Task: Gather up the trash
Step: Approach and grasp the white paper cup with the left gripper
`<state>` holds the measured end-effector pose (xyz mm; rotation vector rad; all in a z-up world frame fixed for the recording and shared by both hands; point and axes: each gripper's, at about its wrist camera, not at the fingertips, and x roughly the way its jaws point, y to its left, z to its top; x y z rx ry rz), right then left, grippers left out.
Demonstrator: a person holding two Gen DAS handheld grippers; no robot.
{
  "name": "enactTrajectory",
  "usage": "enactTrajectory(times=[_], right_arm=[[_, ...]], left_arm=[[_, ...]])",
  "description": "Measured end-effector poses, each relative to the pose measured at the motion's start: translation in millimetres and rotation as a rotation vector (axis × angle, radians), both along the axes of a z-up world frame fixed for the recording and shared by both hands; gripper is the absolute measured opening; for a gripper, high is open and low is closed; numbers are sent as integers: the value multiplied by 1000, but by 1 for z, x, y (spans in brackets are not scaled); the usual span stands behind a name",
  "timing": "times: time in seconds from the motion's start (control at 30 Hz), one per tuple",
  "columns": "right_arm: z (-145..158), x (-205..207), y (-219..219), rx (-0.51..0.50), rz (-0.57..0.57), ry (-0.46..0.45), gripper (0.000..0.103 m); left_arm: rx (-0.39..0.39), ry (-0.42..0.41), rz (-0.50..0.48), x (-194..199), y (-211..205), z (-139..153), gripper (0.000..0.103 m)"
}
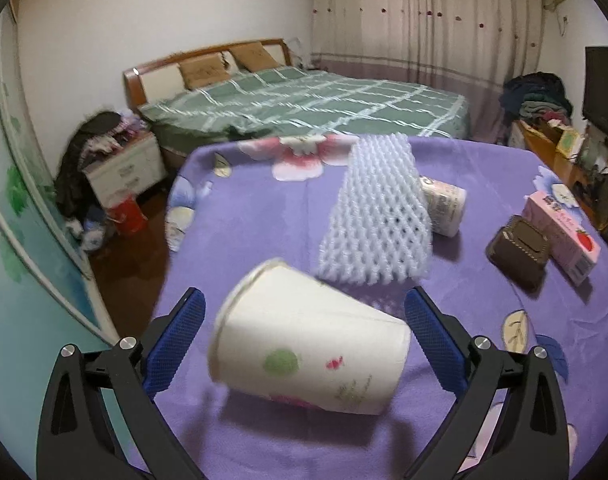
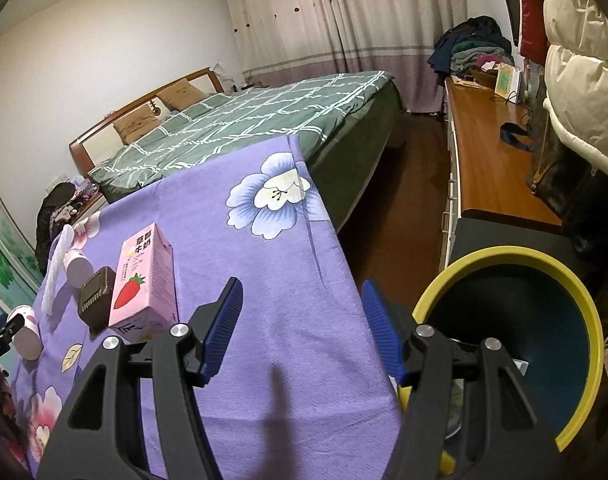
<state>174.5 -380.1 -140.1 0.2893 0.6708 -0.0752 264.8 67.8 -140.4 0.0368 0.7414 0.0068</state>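
Trash lay scattered over a table under a purple flowered cloth (image 1: 264, 224). In the left wrist view a white paper cup (image 1: 307, 344) lay on its side between the blue pads of the left gripper (image 1: 304, 312), mouth toward the left pad; the jaws stood wide and neither pad clearly touched it, and the cup was blurred. Just beyond it lay a white foam net (image 1: 377, 208), partly covering a second cup (image 1: 445, 206) on its side. To the right sat a brown tray (image 1: 517, 250), touching a pink carton (image 1: 561, 234) with a strawberry printed on it. A bed (image 1: 304, 100) with a green checked cover stood behind the table, with curtains (image 1: 423, 16) past it.

In the right wrist view the right gripper (image 2: 302, 306) hung wide open and held nothing, over the bare near edge of the cloth (image 2: 272, 280). A bin (image 2: 575, 292) with a yellow rim and dark inside stood beside the table on the right, just under the right finger. The carton (image 2: 144, 284) stood left of the gripper with the tray (image 2: 98, 296) against it, then the net (image 2: 56, 276) and the second cup (image 2: 78, 268). The paper cup (image 2: 26, 332) showed at the far left edge. A wooden dresser (image 2: 491, 164) ran along the right wall, and the bed (image 2: 240, 120) lay beyond the table.
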Motion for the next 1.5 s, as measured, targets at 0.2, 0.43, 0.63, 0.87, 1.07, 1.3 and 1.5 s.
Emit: enactTrajectory(times=[0.2, 0.43, 0.63, 0.87, 1.07, 1.3, 1.5], right_arm=[[0, -2, -2, 13, 1, -7, 59], [-1, -2, -4, 23, 7, -8, 59], [-1, -2, -6, 37, 11, -9, 59], [-1, -1, -6, 42, 14, -6, 59], [-3, -1, -6, 47, 12, -3, 59], [-3, -2, -5, 52, 11, -16, 59], [3, -20, -6, 56, 11, -49, 59]], left_arm=[[-10, 13, -39, 2, -3, -4, 98], [6, 21, -63, 2, -6, -3, 98], [208, 25, -173, -3, -12, 5, 98], [159, 74, -338, 5, 4, 6, 98], [112, 95, -429, 9, 2, -1, 98], [85, 70, -464, -2, -14, -2, 97], [33, 25, -475, -23, -34, 11, 97]])
